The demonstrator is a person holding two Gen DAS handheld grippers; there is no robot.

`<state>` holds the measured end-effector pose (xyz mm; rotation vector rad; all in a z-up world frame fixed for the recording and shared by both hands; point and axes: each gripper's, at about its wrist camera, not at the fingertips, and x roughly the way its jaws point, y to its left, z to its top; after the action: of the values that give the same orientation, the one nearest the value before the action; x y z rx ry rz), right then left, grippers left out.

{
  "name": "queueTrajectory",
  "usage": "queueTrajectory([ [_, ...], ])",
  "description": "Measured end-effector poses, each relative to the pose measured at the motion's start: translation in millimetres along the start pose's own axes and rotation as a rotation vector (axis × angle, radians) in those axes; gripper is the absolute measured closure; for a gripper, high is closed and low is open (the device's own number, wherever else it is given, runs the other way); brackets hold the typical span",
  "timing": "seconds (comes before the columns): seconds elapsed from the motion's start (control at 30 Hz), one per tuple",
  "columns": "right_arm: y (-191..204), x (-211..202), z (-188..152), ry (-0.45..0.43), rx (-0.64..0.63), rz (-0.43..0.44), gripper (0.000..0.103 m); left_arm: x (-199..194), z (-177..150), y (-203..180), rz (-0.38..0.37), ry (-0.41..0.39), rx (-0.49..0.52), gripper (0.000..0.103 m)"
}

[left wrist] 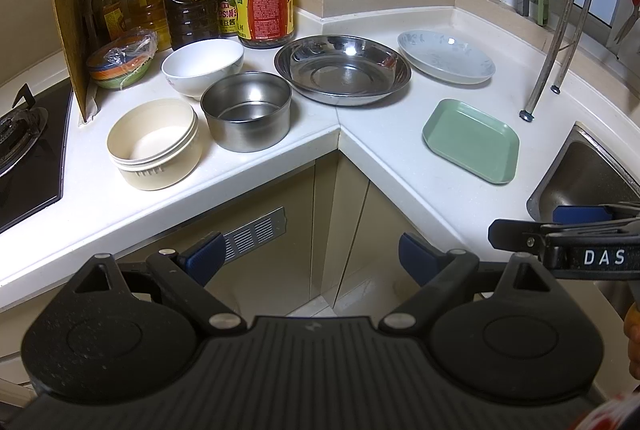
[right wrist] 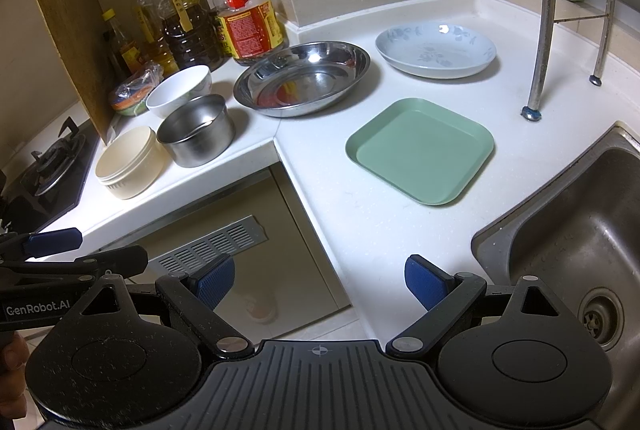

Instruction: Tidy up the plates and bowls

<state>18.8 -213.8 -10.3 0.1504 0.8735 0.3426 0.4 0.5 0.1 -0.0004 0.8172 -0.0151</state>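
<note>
**Dishes spread on the corner counter, both our grippers empty**

We hold the left gripper (left wrist: 310, 254) and right gripper (right wrist: 320, 282) off the counter edge, jaws spread wide, grasping nothing. On the white countertop (left wrist: 384, 165) sit a green square plate (right wrist: 420, 149), floral plate (right wrist: 436, 47), steel basin (right wrist: 302, 77), steel bowl (left wrist: 246, 109), white bowl (left wrist: 202, 63) and cream container (left wrist: 152, 141), all separate.

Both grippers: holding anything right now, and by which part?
Nothing held. Left gripper and right gripper both have jaws open and empty, short of the counter.
</note>
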Motion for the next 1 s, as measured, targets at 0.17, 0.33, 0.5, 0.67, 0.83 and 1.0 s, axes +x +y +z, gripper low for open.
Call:
queueTrajectory([
  [0.17, -1.3, 0.9, 0.5, 0.001, 0.000, 0.000, 0.011, -0.1, 0.0, -0.1, 0.000, 0.000, 0.000, 0.010],
  [0.33, -2.9, 1.8, 1.0, 0.000, 0.000, 0.000, 0.011, -0.4, -0.3, -0.3, 0.000, 0.001, 0.000, 0.010],
  [0.5, -0.8, 4.9, -0.6, 0.001, 0.002, 0.002, 0.011, 4.4, 0.4, -7.8, 0.001, 0.004, 0.001, 0.010],
  [0.67, -6.9, 3.1, 4.1, 0.001, 0.004, 0.003, 0.011, 5.9, 0.8, -9.3, 0.001, 0.005, 0.003, 0.010],
  [0.83, -18.2, 5.5, 8.3, 0.001, 0.009, 0.005, 0.011, 8.4, 2.1, -15.0, -0.006, 0.011, 0.006, 0.010],
  [1.0, -18.7, 6.3, 6.5, -0.007, 0.024, 0.006, 0.011, 11.6, 6.7, -16.2, -0.017, 0.021, 0.005, 0.010],
])
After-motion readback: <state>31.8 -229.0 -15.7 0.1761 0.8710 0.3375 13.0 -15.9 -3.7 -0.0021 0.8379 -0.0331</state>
